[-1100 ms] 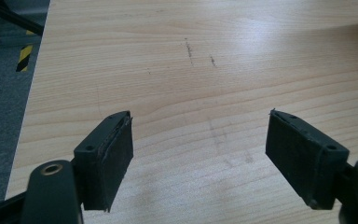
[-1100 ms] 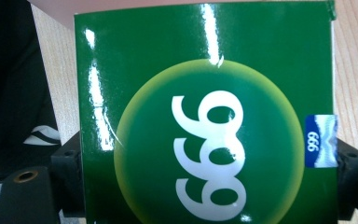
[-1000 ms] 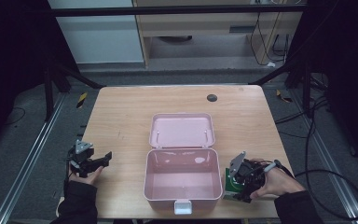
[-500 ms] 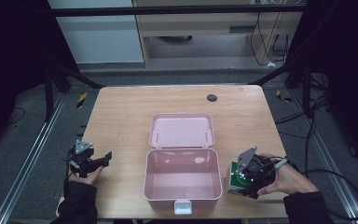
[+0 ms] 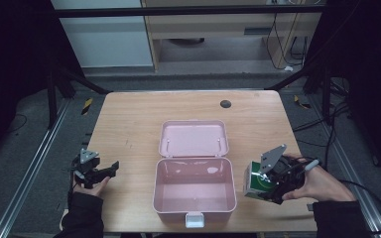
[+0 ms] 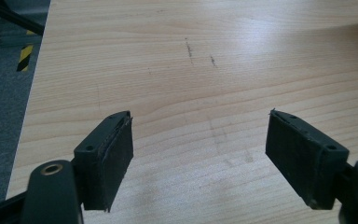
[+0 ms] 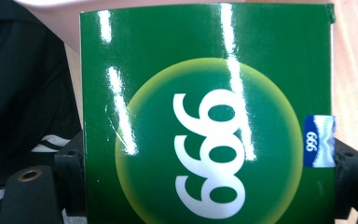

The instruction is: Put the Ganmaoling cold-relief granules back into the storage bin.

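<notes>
While the right gripper (image 5: 268, 186) is clamping the green 999 carton (image 7: 205, 121), the left gripper (image 5: 104, 171) is idling wide open, empty; swinging level over the pink box (image 5: 194, 206) looks wisest.

The small green cardboard box (image 7: 205, 126) with white numbers is smooth and very shiny; bright light streaks run down it. The open pink plastic case (image 5: 194, 186) looks smooth with a soft shine. The light brown wooden table (image 6: 205, 60) shows fine grain lines and a few dark scuffs. The black jaw pads (image 6: 109, 158) look dull and a bit rough.
</notes>
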Action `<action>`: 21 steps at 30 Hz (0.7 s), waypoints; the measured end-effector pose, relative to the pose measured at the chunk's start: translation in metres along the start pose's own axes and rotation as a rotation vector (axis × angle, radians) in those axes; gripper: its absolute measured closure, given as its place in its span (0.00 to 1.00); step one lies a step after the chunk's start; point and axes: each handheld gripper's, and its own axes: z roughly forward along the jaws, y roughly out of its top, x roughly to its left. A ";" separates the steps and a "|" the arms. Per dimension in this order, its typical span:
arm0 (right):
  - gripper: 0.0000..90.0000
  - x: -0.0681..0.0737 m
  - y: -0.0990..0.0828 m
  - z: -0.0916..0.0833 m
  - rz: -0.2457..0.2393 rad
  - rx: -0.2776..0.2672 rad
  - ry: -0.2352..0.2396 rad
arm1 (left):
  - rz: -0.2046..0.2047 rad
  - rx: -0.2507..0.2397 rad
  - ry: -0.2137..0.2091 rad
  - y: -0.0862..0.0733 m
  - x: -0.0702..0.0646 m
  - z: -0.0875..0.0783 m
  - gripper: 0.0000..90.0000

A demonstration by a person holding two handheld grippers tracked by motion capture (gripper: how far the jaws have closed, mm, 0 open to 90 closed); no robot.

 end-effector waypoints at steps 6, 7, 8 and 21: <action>0.18 -0.001 0.012 -0.021 -0.011 0.006 -0.019 | -0.001 -0.001 0.000 0.000 0.000 0.000 0.25; 0.18 -0.001 0.015 -0.024 -0.015 0.005 -0.019 | 0.001 0.000 0.000 0.000 0.000 0.000 0.25; 0.18 -0.001 0.020 -0.029 -0.020 -0.005 -0.015 | 0.000 0.000 0.000 0.000 0.000 0.000 0.25; 0.18 0.003 0.050 -0.048 -0.058 -0.017 -0.026 | -0.004 -0.005 0.000 0.000 0.000 0.000 0.25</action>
